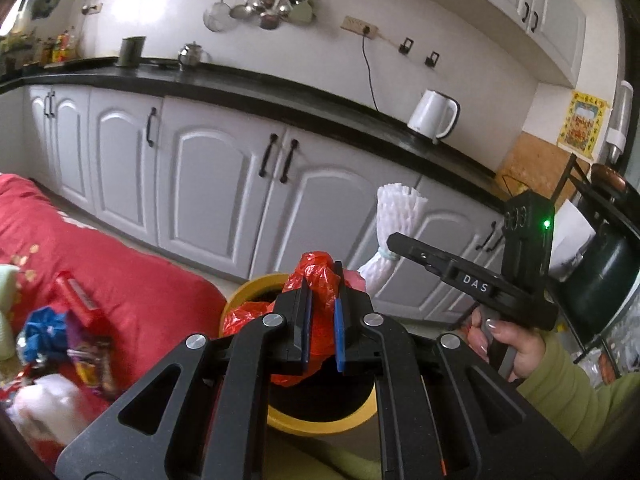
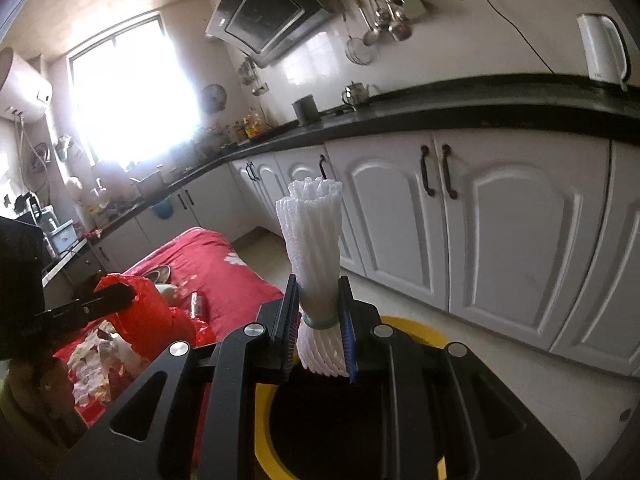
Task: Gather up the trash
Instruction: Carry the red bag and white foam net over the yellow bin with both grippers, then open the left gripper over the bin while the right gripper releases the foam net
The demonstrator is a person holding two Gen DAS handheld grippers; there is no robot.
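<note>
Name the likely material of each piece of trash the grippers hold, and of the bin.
Red bag: thin glossy plastic film, judging by its crinkles. White sleeve: soft matte foam netting, ribbed and banded. Yellow bin: probably smooth hard plastic; uniform rim.

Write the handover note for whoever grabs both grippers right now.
Left gripper: shut on a crumpled red plastic bag, held over the yellow bin.
Right gripper: shut on a white foam net sleeve with a band around it, standing upright above the same bin.
Done: both pieces picked up and brought to the bin. Neither is dropped yet.
Left: release both into the bin, then go back for the wrappers and scraps lying on the red cloth beside the bin.
</note>
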